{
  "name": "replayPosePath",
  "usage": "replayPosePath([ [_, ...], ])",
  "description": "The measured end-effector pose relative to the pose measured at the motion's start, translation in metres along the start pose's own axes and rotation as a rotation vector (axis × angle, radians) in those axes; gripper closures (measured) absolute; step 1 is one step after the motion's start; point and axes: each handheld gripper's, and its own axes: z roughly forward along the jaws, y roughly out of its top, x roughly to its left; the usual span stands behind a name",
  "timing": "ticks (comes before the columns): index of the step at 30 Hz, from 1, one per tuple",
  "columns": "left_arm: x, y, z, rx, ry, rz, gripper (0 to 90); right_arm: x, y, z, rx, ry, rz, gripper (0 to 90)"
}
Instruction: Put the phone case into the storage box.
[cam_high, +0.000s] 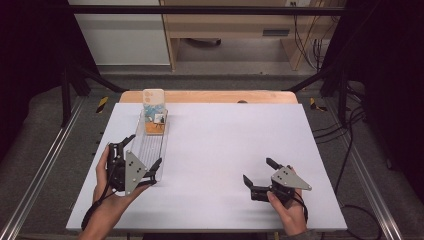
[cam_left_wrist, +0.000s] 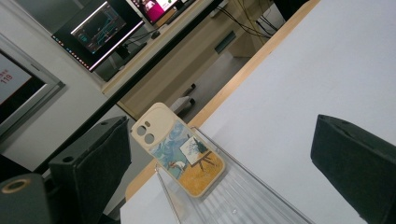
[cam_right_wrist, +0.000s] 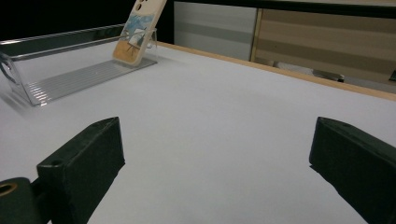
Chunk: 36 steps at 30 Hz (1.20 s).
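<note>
Leaning in clear tray (cam_high: 150, 145), phone case (cam_high: 153, 111) beyond left tongs (cam_high: 142, 156).

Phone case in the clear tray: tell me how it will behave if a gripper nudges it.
The phone case leans upright against the far end of the clear tray, so a nudge would probably tip it flat. It looks thin and hollow, likely light. The tray's ribbed plastic floor may let its bottom edge slide.
</note>
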Motion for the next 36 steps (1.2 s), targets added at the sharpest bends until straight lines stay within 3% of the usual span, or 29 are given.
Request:
replayPosePath([
  [6, 0.005, -0.006, -0.007, -0.027, 0.003, -0.060, 3.8, 0.000, 0.000, 0.000, -0.005, 0.002, 0.004, 3.1],
  [12, 0.012, -0.019, -0.012, -0.076, 0.005, -0.195, 2.5, 0.000, 0.000, -0.001, -0.008, -0.001, 0.009, 3.0],
  [15, 0.017, -0.025, -0.015, -0.109, 0.004, -0.286, 2.3, 0.000, 0.000, -0.001, -0.006, -0.002, 0.009, 3.0],
  [16, 0.021, -0.028, -0.017, -0.120, 0.004, -0.340, 2.3, 0.000, 0.001, -0.001, -0.006, -0.002, 0.010, 3.0],
  [17, 0.021, -0.028, -0.017, -0.120, 0.004, -0.340, 2.3, 0.000, 0.000, -0.001, -0.006, -0.002, 0.008, 3.0],
  [18, 0.024, -0.032, -0.019, -0.132, 0.005, -0.393, 2.3, 0.000, 0.000, -0.001, -0.007, -0.003, 0.007, 3.0],
  [19, 0.025, -0.033, -0.020, -0.136, 0.004, -0.413, 2.3, 0.000, 0.001, -0.001, -0.007, -0.003, 0.008, 3.0],
  [32, 0.033, -0.049, -0.031, -0.178, 0.025, -0.515, 1.7, -0.002, 0.001, -0.002, -0.008, -0.011, 0.010, 2.9],
  [36, 0.032, -0.057, -0.031, -0.172, 0.038, -0.531, 1.7, -0.002, 0.001, -0.002, -0.009, -0.012, 0.011, 2.8],
])
